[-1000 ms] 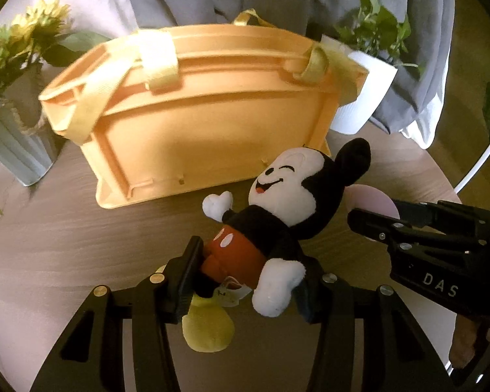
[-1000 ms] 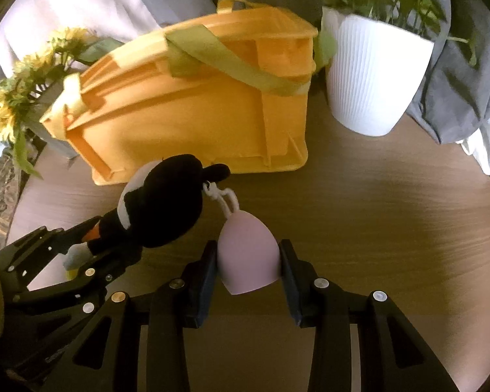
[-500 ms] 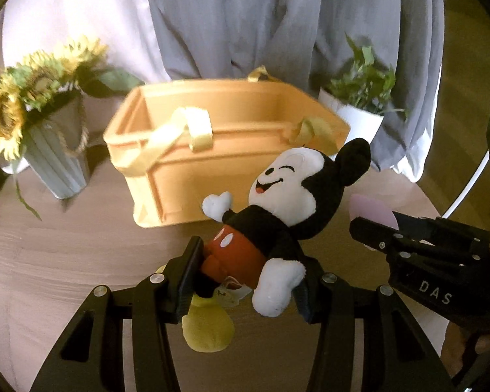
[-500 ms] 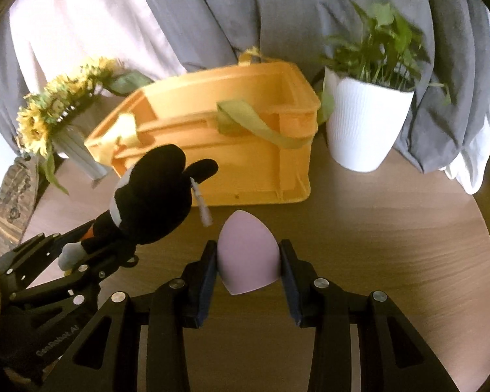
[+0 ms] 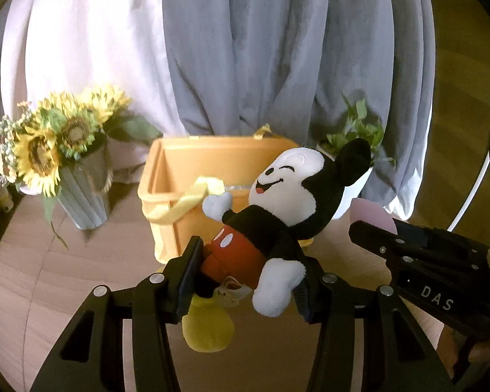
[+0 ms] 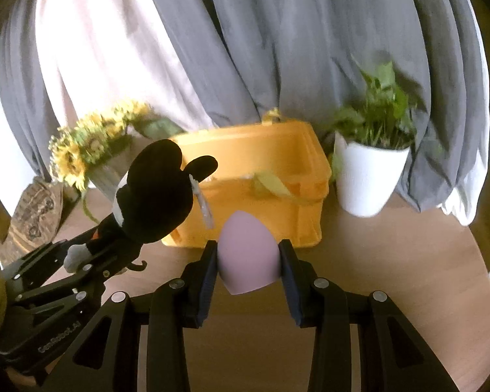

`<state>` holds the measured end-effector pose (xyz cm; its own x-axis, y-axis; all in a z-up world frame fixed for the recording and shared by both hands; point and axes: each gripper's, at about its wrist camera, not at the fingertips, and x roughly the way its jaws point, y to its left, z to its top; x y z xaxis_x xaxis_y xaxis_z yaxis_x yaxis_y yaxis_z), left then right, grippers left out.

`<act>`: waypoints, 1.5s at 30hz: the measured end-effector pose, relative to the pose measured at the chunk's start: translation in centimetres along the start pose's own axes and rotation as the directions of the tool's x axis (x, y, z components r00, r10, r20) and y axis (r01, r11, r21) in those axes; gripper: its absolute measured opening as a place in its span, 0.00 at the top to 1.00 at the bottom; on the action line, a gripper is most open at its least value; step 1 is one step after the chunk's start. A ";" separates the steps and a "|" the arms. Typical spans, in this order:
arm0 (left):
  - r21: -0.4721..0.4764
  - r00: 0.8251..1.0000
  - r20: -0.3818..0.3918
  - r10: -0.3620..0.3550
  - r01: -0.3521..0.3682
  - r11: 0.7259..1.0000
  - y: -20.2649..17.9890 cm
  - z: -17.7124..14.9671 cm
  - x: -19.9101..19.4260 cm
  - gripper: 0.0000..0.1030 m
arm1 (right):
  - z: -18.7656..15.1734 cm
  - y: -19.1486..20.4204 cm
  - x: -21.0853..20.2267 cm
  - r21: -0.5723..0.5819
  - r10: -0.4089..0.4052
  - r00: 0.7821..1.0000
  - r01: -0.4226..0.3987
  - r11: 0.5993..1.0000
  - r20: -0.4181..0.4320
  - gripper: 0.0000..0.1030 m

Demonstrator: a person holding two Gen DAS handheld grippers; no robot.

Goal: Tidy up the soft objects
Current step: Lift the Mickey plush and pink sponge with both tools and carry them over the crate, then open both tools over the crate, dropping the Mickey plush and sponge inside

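Left wrist view
- Left gripper (image 5: 245, 271): pads pressed on the hips of the mouse plush (image 5: 277, 215), so the jaws stand only as wide as its body.
- Mouse plush: held up clear of the round wooden table (image 5: 65, 277), smiling face upward, one white hand draped over the right pad, yellow foot (image 5: 207, 330) dangling below.
- Orange basket (image 5: 192, 163): upright on the table beyond the plush, open at the top, a yellow strap (image 5: 189, 196) hanging over its near rim.
- Sunflowers (image 5: 49, 140): in a ribbed vase to the left of the basket.
- Right gripper (image 5: 408, 245): enters from the right edge, a bit of pink showing at its tip.

Right wrist view
- Right gripper (image 6: 248, 261): clamped on a pink egg-shaped sponge (image 6: 248, 258), point up, both pads against its sides.
- Sponge: off the table, in front of the orange basket (image 6: 277, 150).
- Left gripper (image 6: 91, 261): at the left, carrying the mouse plush (image 6: 156, 196) seen from the back, black ears up.
- Potted plant (image 6: 369, 176): white pot just right of the basket.
- Backdrop: grey and white curtains (image 6: 277, 49) behind the table.
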<state>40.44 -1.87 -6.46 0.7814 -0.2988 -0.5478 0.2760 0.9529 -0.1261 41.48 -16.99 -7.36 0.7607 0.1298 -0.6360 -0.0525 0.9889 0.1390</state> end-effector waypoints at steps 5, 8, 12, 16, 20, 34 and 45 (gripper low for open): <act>0.006 0.999 0.048 0.008 -0.008 1.000 0.3 1.5 -0.8 0.52 | 1.3 0.5 -0.8 0.005 0.011 0.999 -0.011 1.000 0.053 0.63; 0.008 0.997 0.075 0.011 -0.012 1.000 0.5 2.4 -1.0 0.52 | 2.2 0.7 -1.1 0.001 0.014 0.997 -0.014 1.000 0.080 0.63; 0.012 0.995 0.102 0.013 -0.015 1.000 0.8 3.5 -1.1 0.52 | 3.4 1.0 -1.1 0.001 0.023 0.994 -0.023 1.000 0.111 0.63; 0.023 0.992 0.126 0.024 -0.027 0.999 0.9 4.6 -0.9 0.52 | 4.5 1.1 -1.0 -0.001 0.028 0.991 -0.028 1.000 0.134 0.63; 0.038 0.989 0.142 0.028 -0.034 0.999 0.9 5.5 -0.3 0.52 | 5.5 1.1 -0.5 -0.008 0.028 0.989 -0.028 1.000 0.147 0.63; 0.081 0.983 0.169 0.076 -0.091 0.993 1.8 9.2 3.4 0.52 | 9.5 0.3 2.6 -0.037 0.020 0.985 -0.014 0.999 0.169 0.63; 0.143 0.988 0.117 0.099 -0.116 0.983 2.4 10.4 8.7 0.52 | 11.9 -1.1 7.8 -0.048 0.000 0.994 0.005 0.999 0.113 0.63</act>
<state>53.70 -2.72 -2.88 0.8650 -0.2069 -0.4572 0.2609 0.9637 0.0575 55.17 -17.90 -3.42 0.8288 0.1208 -0.5463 -0.0792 0.9919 0.0993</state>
